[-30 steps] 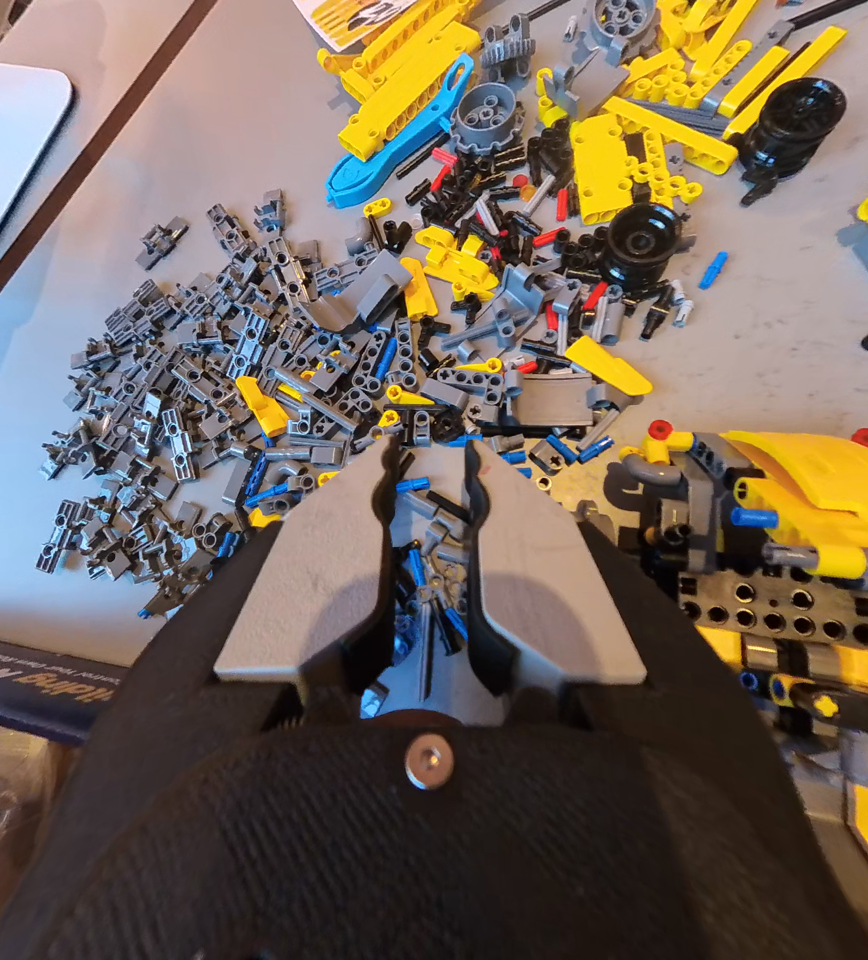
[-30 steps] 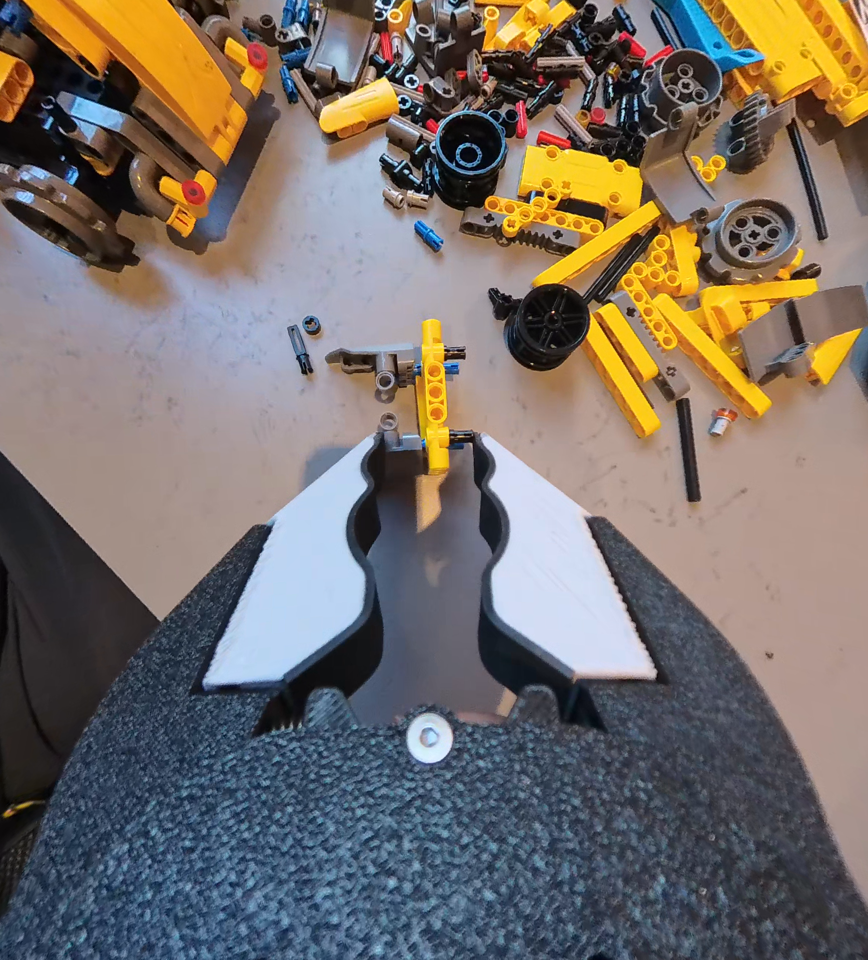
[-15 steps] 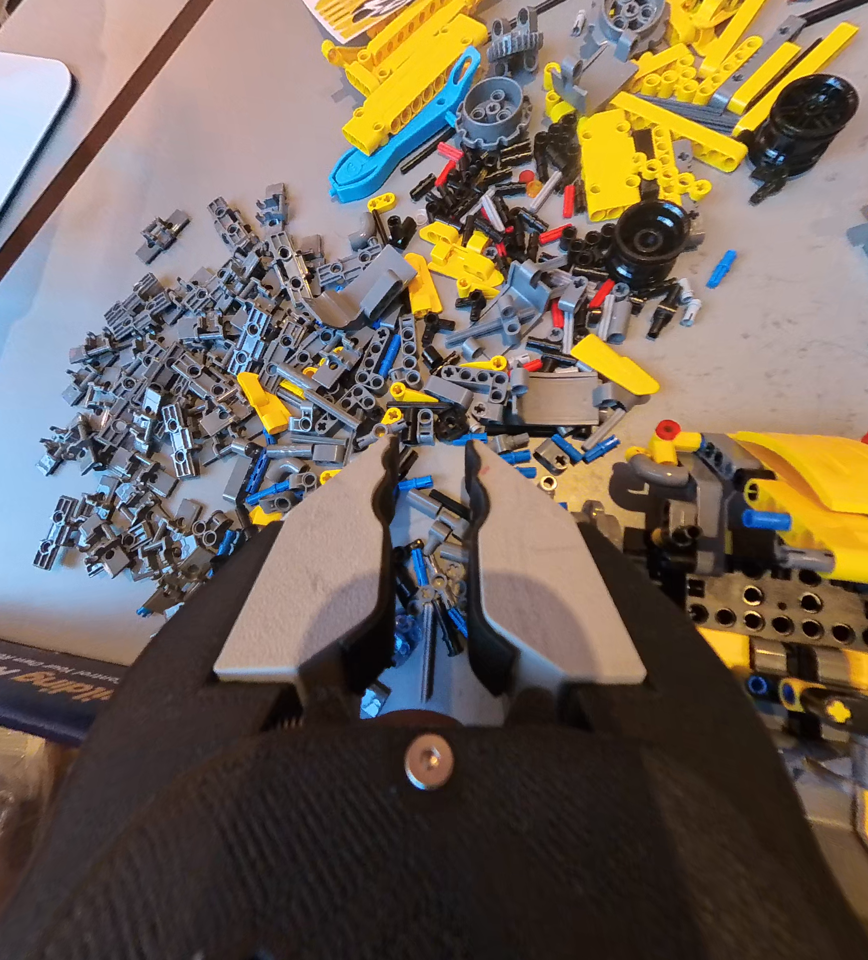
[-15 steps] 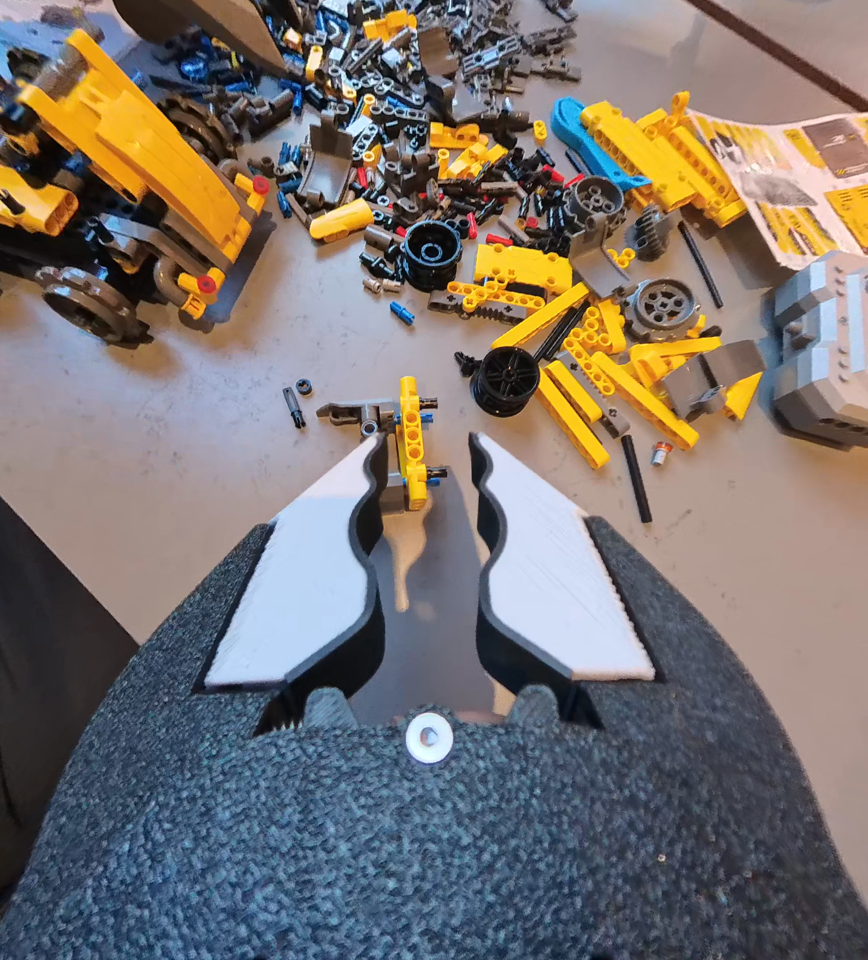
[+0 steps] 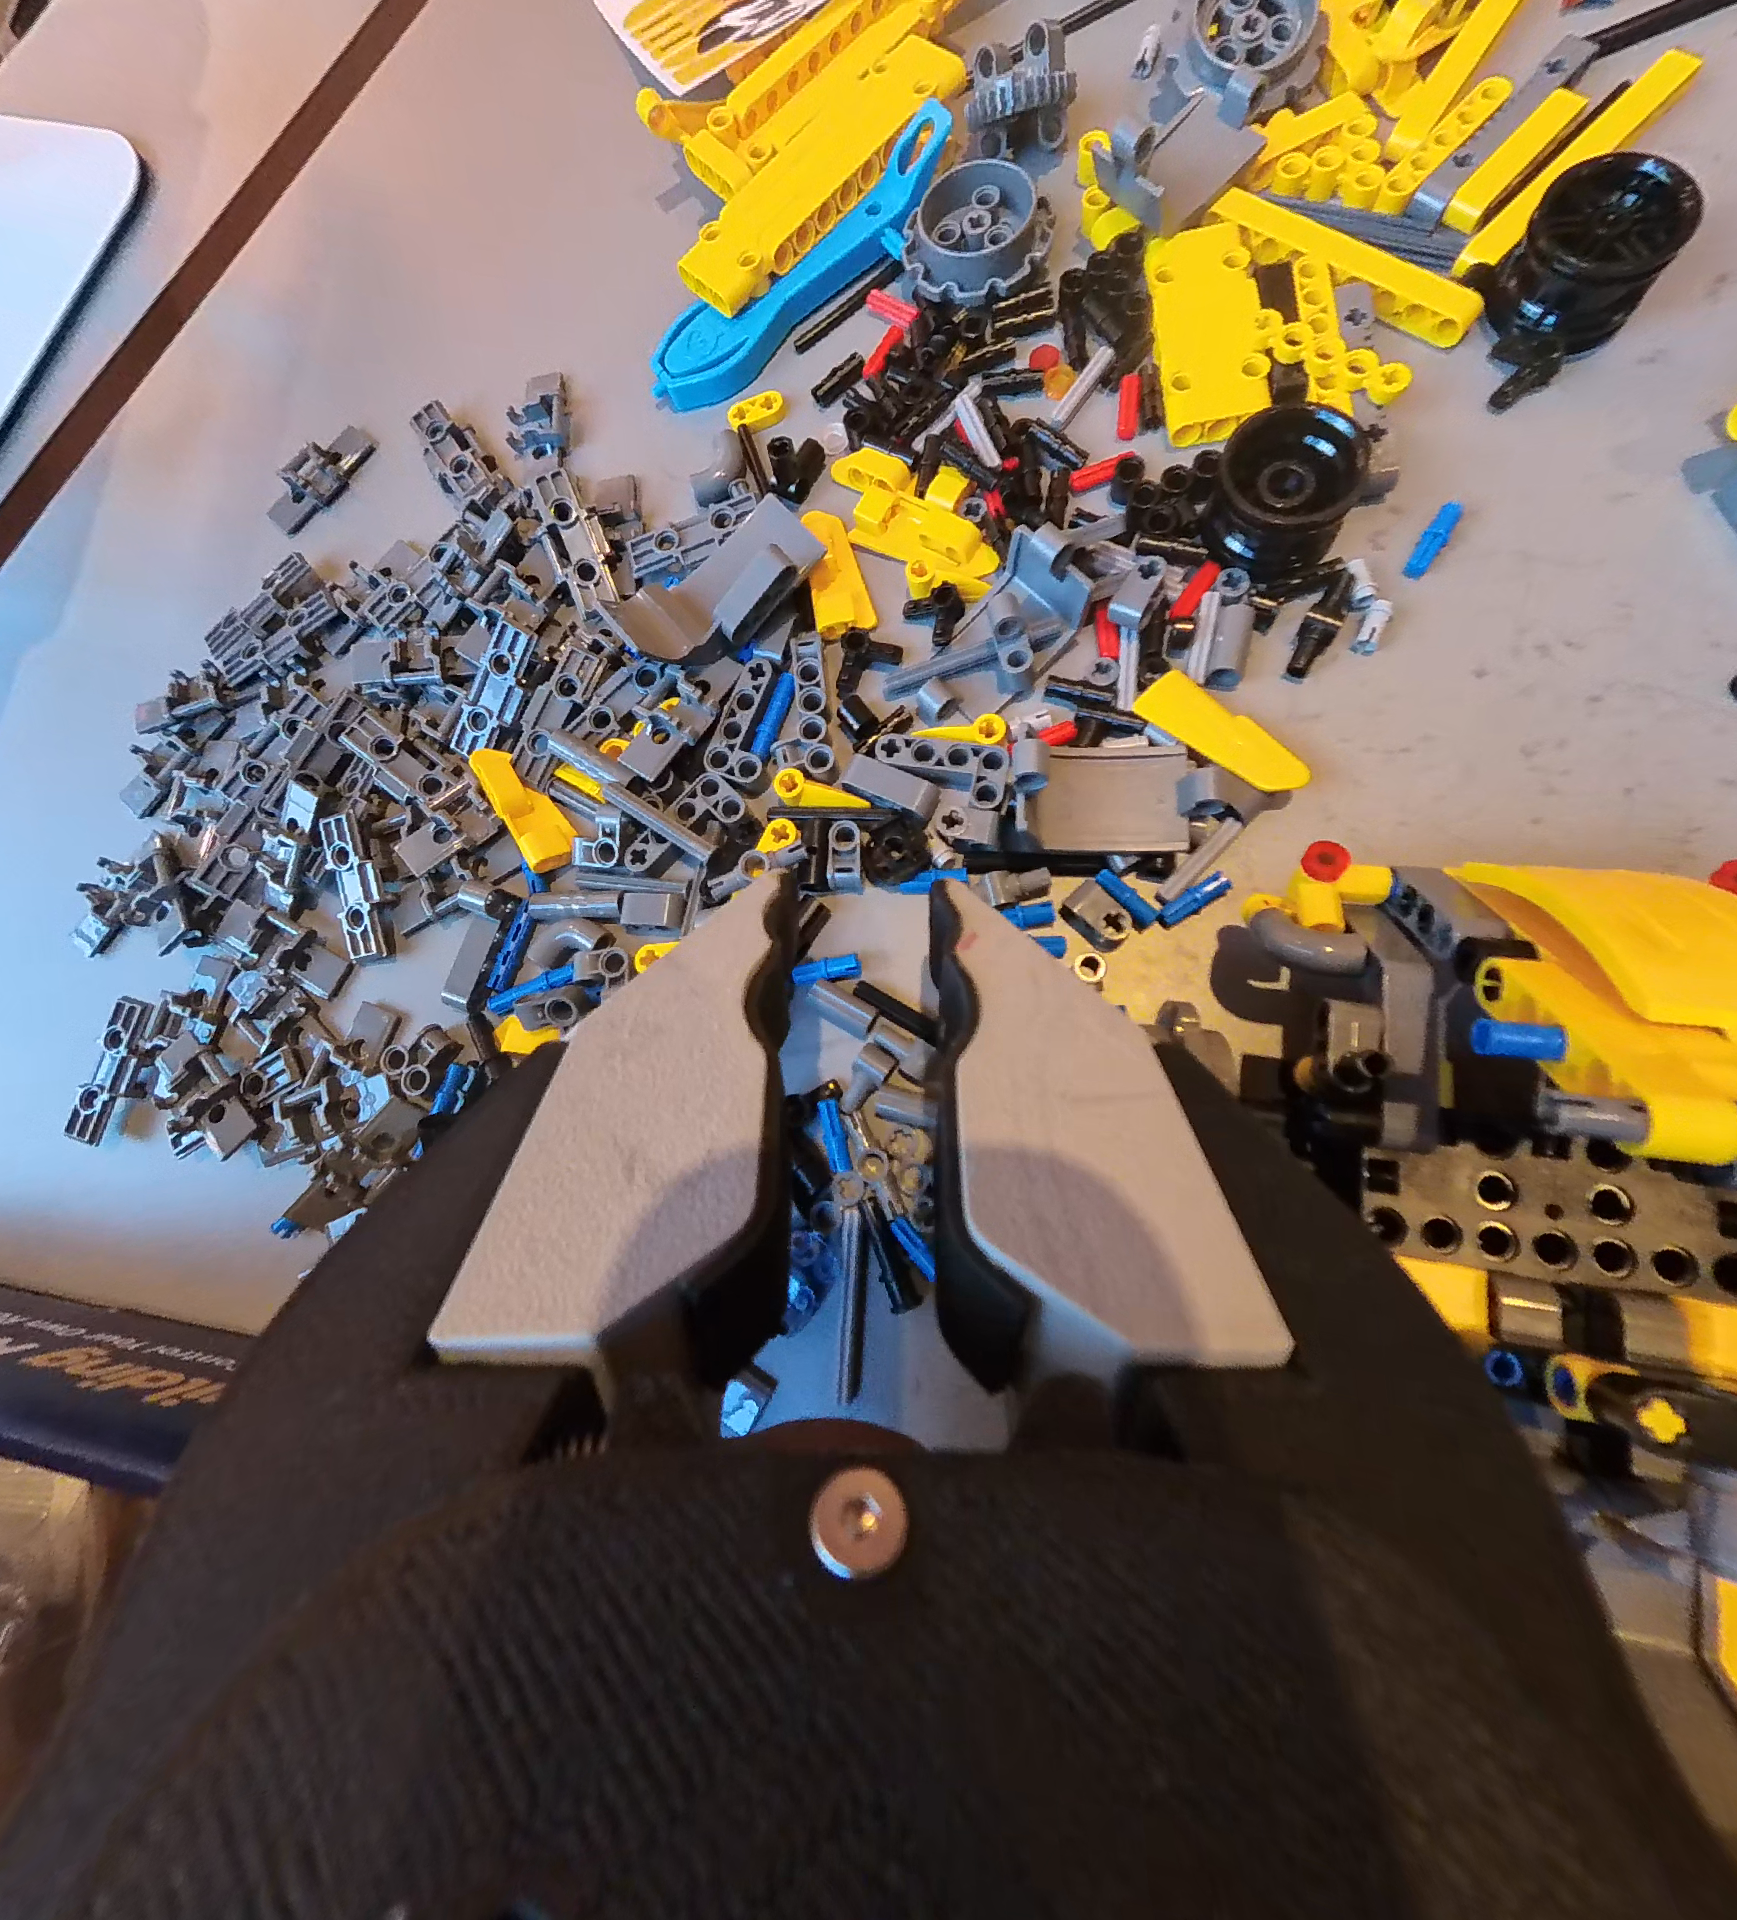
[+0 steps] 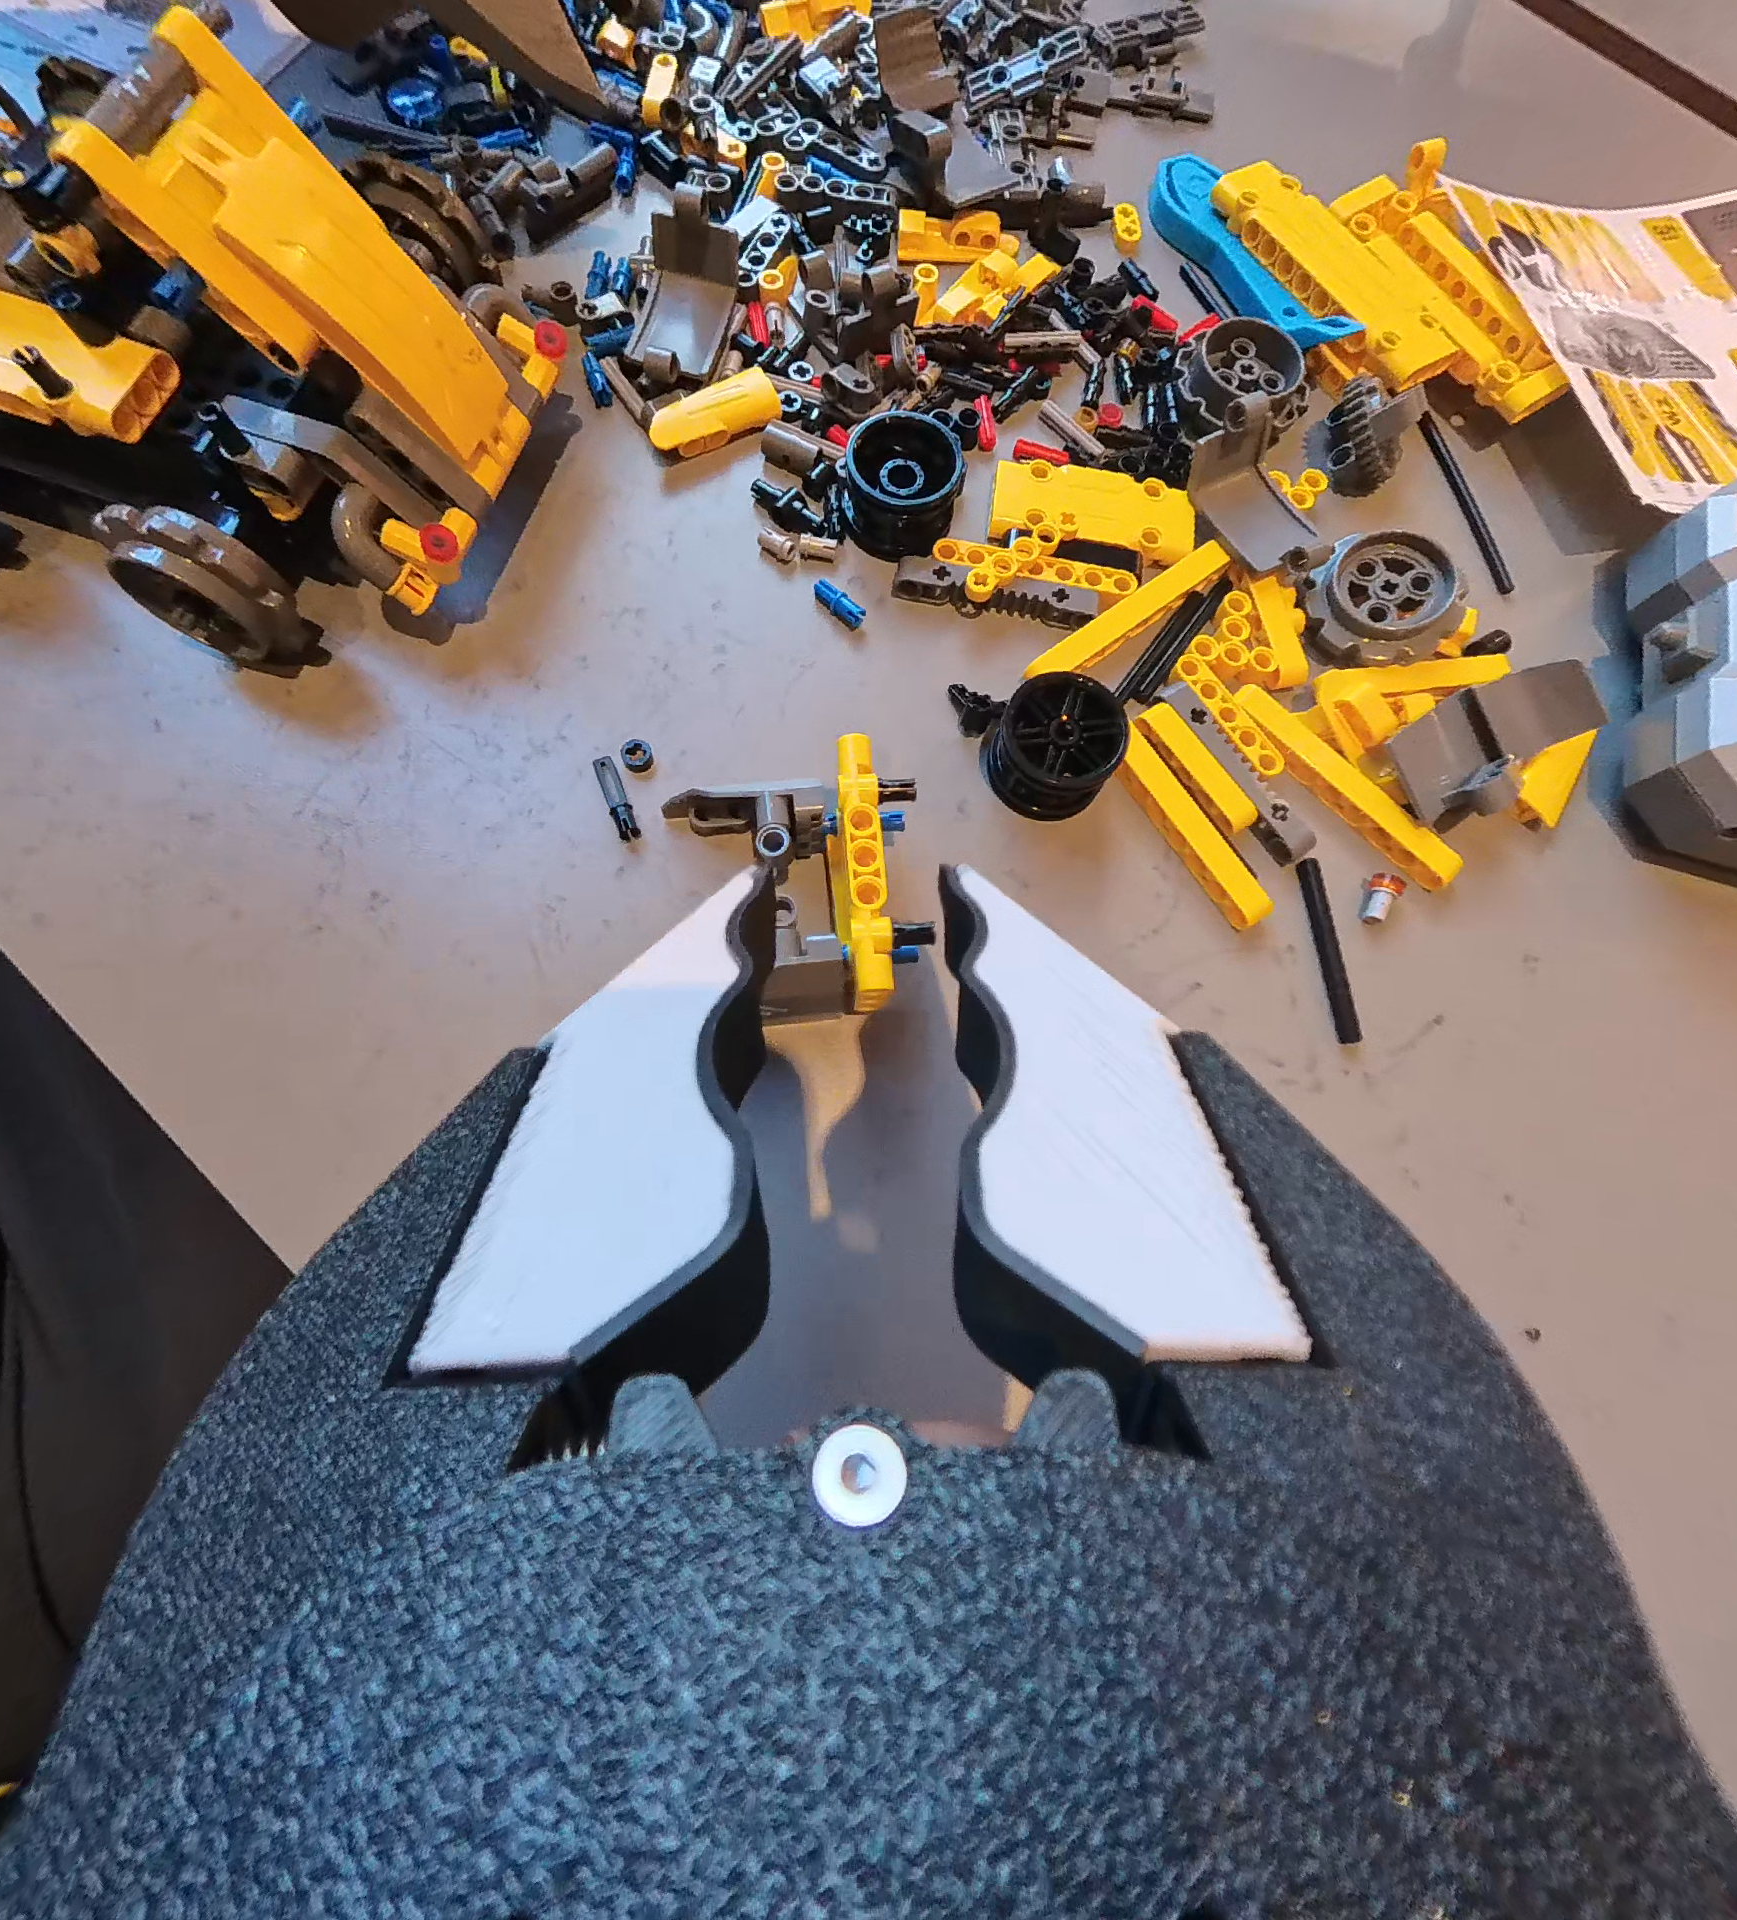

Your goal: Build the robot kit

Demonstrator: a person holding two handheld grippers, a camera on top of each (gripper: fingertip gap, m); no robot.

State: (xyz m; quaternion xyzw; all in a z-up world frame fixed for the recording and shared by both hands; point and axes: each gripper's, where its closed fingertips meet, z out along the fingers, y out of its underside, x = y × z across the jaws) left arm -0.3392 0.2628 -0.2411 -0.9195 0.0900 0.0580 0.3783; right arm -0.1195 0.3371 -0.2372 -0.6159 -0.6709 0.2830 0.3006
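Observation:
My right gripper (image 6: 853, 883) is open low over the grey table (image 6: 324, 935). The near end of a small yellow-and-grey brick assembly (image 6: 859, 821) lies on the table between its fingertips, with its grey block against the left finger. A black pin (image 6: 617, 795) and a small ring (image 6: 638, 755) lie just left of it. My left gripper (image 5: 859, 904) is open and empty, hovering over the near edge of a pile of small grey connectors (image 5: 376, 779). Blue pins and grey axles show between its fingers.
A partly built yellow vehicle (image 6: 220, 312) stands at the left, also seen in the left wrist view (image 5: 1570, 1039). Loose yellow beams, black wheels (image 6: 1051, 743), a blue lever tool (image 6: 1228, 249), a grey block (image 6: 1726, 675) and a printed sheet (image 6: 1674, 291) lie around. Across from one pair of fingers to the other is roughly 25 centimeters.
The right gripper has tilted up and slid forward, so the assembly sits deeper between its fingers; the assembly stays on the table. The left gripper has barely drifted.

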